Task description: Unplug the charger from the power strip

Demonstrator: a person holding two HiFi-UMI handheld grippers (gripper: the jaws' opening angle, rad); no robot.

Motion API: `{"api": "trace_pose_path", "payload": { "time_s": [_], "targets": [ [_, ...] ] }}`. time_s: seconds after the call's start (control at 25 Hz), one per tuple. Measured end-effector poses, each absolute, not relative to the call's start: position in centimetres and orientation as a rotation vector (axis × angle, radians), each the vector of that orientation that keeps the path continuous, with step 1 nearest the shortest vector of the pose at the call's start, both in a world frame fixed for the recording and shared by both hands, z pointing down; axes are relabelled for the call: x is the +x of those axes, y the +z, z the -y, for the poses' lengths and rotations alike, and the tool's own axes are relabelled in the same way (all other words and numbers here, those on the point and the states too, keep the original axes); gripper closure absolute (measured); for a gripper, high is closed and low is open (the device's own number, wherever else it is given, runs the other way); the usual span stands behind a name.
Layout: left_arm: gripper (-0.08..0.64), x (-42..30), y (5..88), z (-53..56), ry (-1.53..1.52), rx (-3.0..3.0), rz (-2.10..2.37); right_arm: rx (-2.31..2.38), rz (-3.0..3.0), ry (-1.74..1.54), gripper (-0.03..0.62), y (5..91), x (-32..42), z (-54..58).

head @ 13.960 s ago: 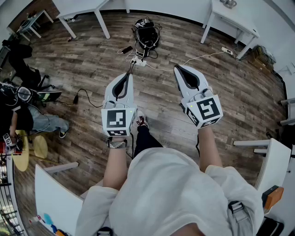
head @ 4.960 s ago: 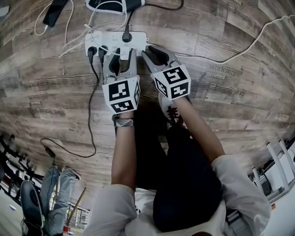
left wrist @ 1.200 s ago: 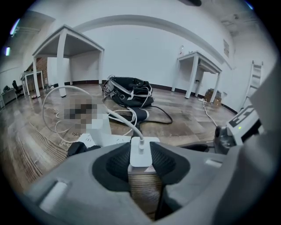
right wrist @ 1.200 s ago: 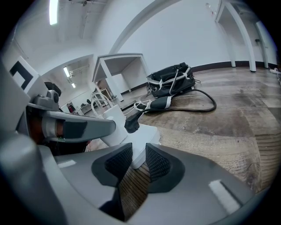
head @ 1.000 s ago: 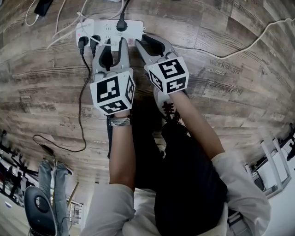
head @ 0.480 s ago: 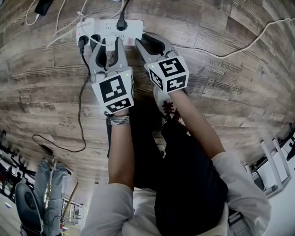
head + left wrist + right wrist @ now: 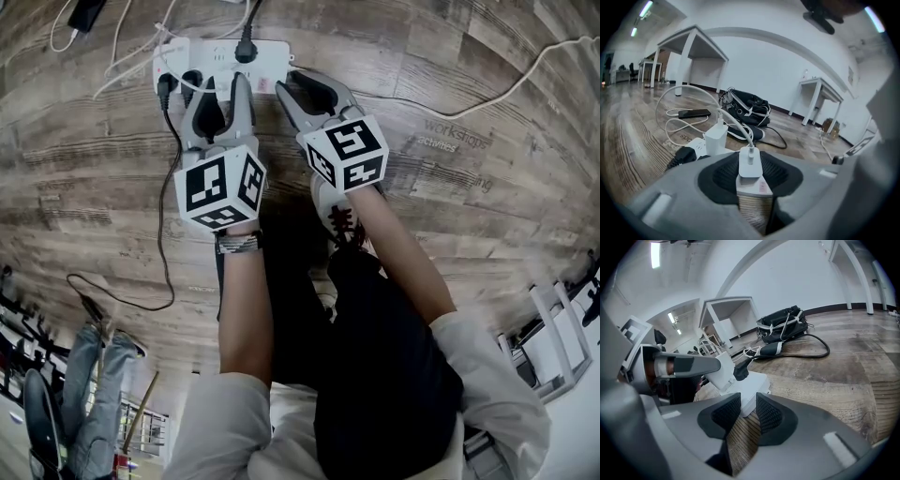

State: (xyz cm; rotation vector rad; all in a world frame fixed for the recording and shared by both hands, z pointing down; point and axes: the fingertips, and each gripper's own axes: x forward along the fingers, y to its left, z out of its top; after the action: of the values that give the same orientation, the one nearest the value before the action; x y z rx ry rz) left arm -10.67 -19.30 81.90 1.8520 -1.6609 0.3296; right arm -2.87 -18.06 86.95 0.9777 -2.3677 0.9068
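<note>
- Left side?
- My left gripper [image 7: 222, 94] pinches the white charger [image 7: 751, 161] by its sides. It stands upright at the near edge of the power strip [image 7: 220, 58]. I cannot tell if the prongs are out.
- Right side?
- My right gripper [image 7: 289, 84] is at 3 o'clock of the left, jaws a narrow slit apart, holding nothing, tips at the strip's corner.
- Neighbours?
- A second charger [image 7: 716, 137] at 10 o'clock of mine.

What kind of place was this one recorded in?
Probably an open office or workshop room: white-legged tables along white walls, a wood-plank floor printed with "workshops", and a black bag lying by a white power strip on that floor.
</note>
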Motion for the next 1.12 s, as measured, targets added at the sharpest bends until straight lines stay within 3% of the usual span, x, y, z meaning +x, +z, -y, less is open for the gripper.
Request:
{"api": "trace_pose_path", "payload": {
  "time_s": [0.44, 1.12],
  "targets": [
    [0.416, -9.5, 82.0, 19.4, 0.106, 1.839, 1.519, 0.981, 2.361, 0.903, 0.485, 86.9, -2.8, 18.1],
    [0.311, -10.6, 84.2, 18.7, 0.277, 1.812, 1.569, 0.988, 2.346, 0.903, 0.486, 87.0, -2.5, 18.1]
  ]
}}
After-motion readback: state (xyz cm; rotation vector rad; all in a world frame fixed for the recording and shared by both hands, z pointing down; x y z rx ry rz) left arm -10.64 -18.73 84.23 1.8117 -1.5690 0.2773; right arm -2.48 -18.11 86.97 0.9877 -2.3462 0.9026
